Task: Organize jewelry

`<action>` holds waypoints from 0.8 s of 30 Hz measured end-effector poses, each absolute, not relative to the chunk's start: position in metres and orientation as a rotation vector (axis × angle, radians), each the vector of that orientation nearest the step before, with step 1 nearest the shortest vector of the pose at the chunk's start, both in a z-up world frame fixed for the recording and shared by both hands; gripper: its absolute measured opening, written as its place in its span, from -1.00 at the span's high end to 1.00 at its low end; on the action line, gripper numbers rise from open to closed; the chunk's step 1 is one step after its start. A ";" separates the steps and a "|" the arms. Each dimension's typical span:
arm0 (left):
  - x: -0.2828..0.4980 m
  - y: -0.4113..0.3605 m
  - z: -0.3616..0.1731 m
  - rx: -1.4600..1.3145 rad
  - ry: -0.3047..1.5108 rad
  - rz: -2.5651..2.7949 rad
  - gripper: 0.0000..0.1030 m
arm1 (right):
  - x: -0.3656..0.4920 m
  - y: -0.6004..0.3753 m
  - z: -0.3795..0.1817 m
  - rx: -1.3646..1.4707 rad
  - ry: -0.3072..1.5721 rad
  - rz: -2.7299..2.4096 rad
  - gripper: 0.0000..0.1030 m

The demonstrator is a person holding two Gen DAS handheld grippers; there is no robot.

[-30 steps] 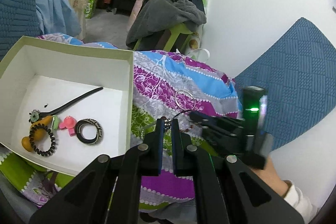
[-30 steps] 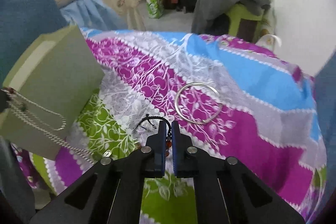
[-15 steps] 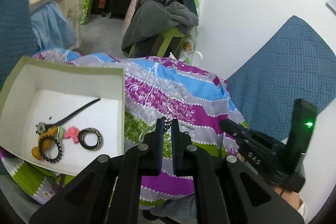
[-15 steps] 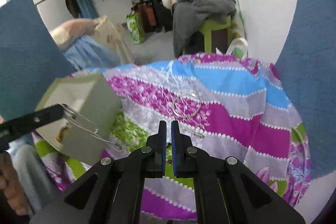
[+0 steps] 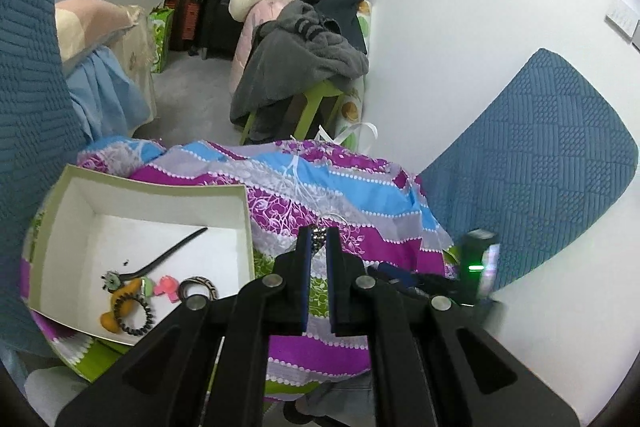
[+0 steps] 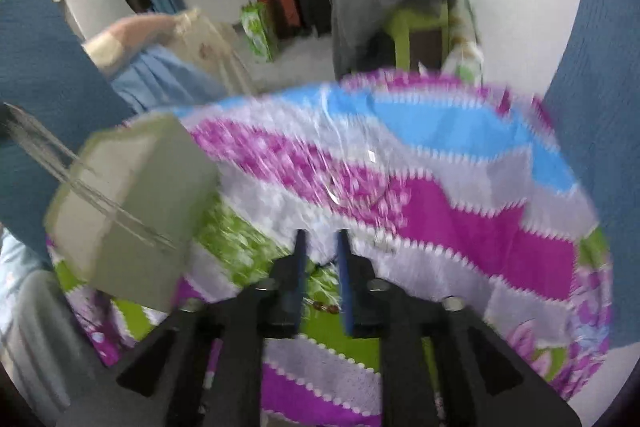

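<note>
- Chain [image 5: 319, 239] is pinched in the left gripper [image 5: 318, 247], hanging at 2 o'clock of the box [image 5: 168, 197].
- Right gripper [image 6: 320, 247] is opening; nothing is seen gripped between its jaws.
- Beads [image 6: 322, 305] lie on the cloth [image 6: 460, 227] below.

1 open box [image 5: 246, 223] on the patterned cloth [image 5: 360, 195]. Inside it: 1 black hair stick [image 5: 168, 255], 1 black spiral hair tie [image 5: 134, 313], 1 orange piece [image 5: 110, 319] under that tie, 1 pink piece [image 5: 166, 285], 1 dark patterned bangle [image 5: 200, 287]. 1 silver chain [image 5: 319, 241] pinched between the left tool's [image 5: 318, 247] pads. 1 thin silver ring [image 6: 354, 183] on the cloth, blurred. 1 small string of brownish beads [image 6: 322, 305] below the right tool [image 6: 320, 247]. 2 tools in all.
</note>
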State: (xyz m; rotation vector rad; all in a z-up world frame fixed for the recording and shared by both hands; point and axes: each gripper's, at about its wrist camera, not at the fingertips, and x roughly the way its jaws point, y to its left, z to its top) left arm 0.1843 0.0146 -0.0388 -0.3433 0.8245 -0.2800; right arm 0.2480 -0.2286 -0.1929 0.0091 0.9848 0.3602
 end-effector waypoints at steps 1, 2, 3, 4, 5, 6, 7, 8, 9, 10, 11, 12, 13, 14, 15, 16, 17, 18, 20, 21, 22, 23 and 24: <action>0.183 0.016 -0.037 -0.339 0.822 -0.279 0.88 | 0.253 -0.230 -0.204 0.004 1.007 0.344 0.53; 0.182 0.016 -0.036 -0.336 0.821 -0.278 0.88 | 0.257 -0.232 -0.215 -0.007 1.026 0.328 0.53; 0.181 0.017 -0.035 -0.334 0.820 -0.277 0.88 | 0.262 -0.233 -0.225 -0.003 1.052 0.326 0.53; 0.180 0.017 -0.034 -0.331 0.820 -0.277 0.88 | 0.265 -0.235 -0.231 0.010 1.073 0.327 0.53; 0.179 0.018 -0.034 -0.328 0.819 -0.276 0.88 | 0.267 -0.235 -0.237 0.031 1.090 0.331 0.52; 0.178 0.018 -0.034 -0.323 0.820 -0.275 0.88 | 0.268 -0.235 -0.238 0.038 1.088 0.335 0.37; 0.177 0.018 -0.034 -0.320 0.821 -0.274 0.88 | 0.267 -0.233 -0.240 0.037 1.082 0.339 0.28; 0.177 0.018 -0.034 -0.316 0.822 -0.273 0.88 | 0.267 -0.231 -0.241 0.031 1.078 0.339 0.12; 0.178 0.018 -0.034 -0.313 0.825 -0.271 0.88 | 0.267 -0.229 -0.243 0.022 1.074 0.338 0.11; 0.177 0.019 -0.034 -0.312 0.824 -0.270 0.88 | 0.269 -0.227 -0.247 0.003 1.081 0.331 0.11; 0.177 0.019 -0.035 -0.312 0.823 -0.268 0.88 | 0.270 -0.225 -0.250 -0.008 1.088 0.326 0.11; 0.176 0.019 -0.035 -0.313 0.823 -0.264 0.88 | 0.270 -0.225 -0.253 -0.012 1.092 0.326 0.11; 0.176 0.020 -0.035 -0.316 0.823 -0.264 0.88 | 0.271 -0.224 -0.255 -0.017 1.093 0.321 0.11; 0.176 0.020 -0.036 -0.317 0.824 -0.263 0.88 | 0.273 -0.224 -0.257 -0.020 1.094 0.316 0.11; 0.177 0.020 -0.037 -0.316 0.826 -0.261 0.88 | 0.274 -0.224 -0.259 -0.019 1.097 0.316 0.12; 0.177 0.019 -0.038 -0.314 0.829 -0.258 0.88 | 0.274 -0.222 -0.258 -0.033 1.082 0.316 0.15; 0.177 0.019 -0.038 -0.314 0.831 -0.257 0.88 | 0.273 -0.219 -0.259 -0.067 1.071 0.307 0.25; 0.177 0.019 -0.039 -0.315 0.832 -0.256 0.88 | 0.272 -0.216 -0.259 -0.098 1.061 0.312 0.44; 0.176 0.019 -0.041 -0.316 0.834 -0.254 0.88 | 0.269 -0.208 -0.259 -0.114 1.059 0.343 0.76; 0.176 0.019 -0.042 -0.315 0.839 -0.254 0.88 | 0.268 -0.205 -0.259 -0.112 1.064 0.351 0.87; 0.175 0.019 -0.043 -0.314 0.842 -0.253 0.88 | 0.265 -0.200 -0.259 -0.145 1.063 0.342 0.90; 0.175 0.020 -0.045 -0.314 0.845 -0.252 0.88 | 0.263 -0.197 -0.258 -0.163 1.062 0.336 0.93; 0.174 0.021 -0.045 -0.316 0.846 -0.253 0.88 | 0.263 -0.198 -0.257 -0.150 1.072 0.336 0.95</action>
